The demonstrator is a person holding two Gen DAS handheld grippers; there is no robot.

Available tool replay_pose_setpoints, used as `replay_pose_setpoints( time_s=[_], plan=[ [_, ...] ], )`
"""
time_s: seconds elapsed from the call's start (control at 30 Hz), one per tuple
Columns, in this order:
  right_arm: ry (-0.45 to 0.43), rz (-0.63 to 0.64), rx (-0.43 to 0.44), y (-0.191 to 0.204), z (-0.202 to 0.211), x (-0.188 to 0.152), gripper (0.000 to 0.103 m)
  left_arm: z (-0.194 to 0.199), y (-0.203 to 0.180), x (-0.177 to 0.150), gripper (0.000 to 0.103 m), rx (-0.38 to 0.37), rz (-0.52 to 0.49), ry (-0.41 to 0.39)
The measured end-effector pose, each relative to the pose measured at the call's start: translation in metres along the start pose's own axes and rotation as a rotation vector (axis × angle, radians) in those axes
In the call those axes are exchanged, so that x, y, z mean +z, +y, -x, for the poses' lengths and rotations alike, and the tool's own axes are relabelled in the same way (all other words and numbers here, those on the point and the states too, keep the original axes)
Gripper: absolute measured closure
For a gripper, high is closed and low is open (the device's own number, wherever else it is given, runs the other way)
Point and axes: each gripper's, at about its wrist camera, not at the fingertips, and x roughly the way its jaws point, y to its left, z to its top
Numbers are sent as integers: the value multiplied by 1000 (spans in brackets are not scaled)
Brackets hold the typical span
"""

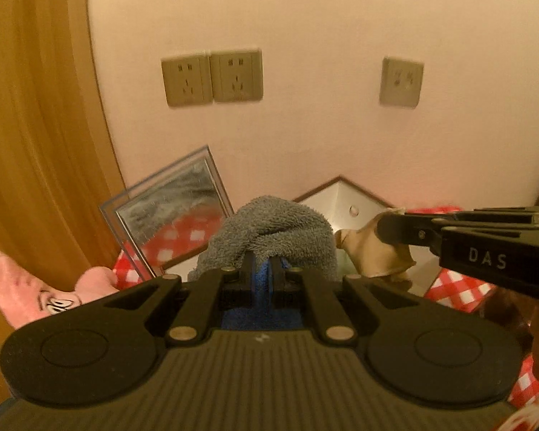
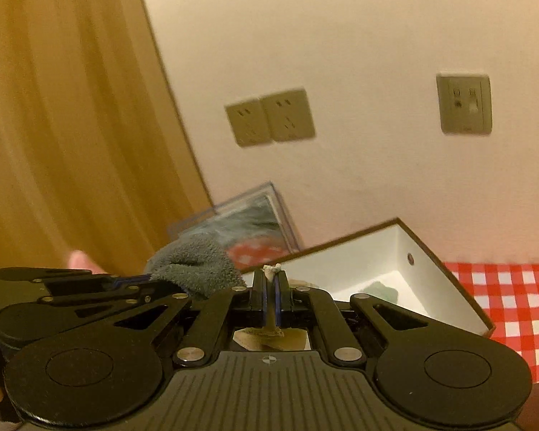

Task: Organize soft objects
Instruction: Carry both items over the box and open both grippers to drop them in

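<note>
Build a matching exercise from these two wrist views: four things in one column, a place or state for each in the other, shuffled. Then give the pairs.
Things
1. grey towel
2. beige cloth
3. pink plush toy
4. white box

Places or states
A. open, on the checked tablecloth
B. pinched in the right gripper
C. lying off to the far left
D. clamped in the left gripper

Pairs: 1-D, 2-B, 3-C, 4-A

The box [image 2: 406,251] sits on the table [image 2: 514,287] near the far wall [image 2: 341,54]. The picture frame [image 1: 169,212] leans left of it. The plush toy [image 1: 36,287] lies further left.
</note>
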Motion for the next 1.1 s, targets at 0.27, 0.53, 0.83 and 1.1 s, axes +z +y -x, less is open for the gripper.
replay_pose_setpoints(
  time_s=[0.27, 0.53, 0.83, 1.1],
  plan=[
    [73, -38, -58, -17, -47, -14, 99, -50, 10, 5, 96, -25, 15, 48],
    [97, -62, -74, -24, -67, -14, 99, -77, 17, 3, 62, -65, 37, 117],
    [116, -118, -29, -26, -81, -16, 97, -80, 30, -14, 62, -29, 34, 184],
    [137, -30, -86, -14, -69, -22, 45, -58, 30, -25, 60, -34, 36, 199]
  ],
)
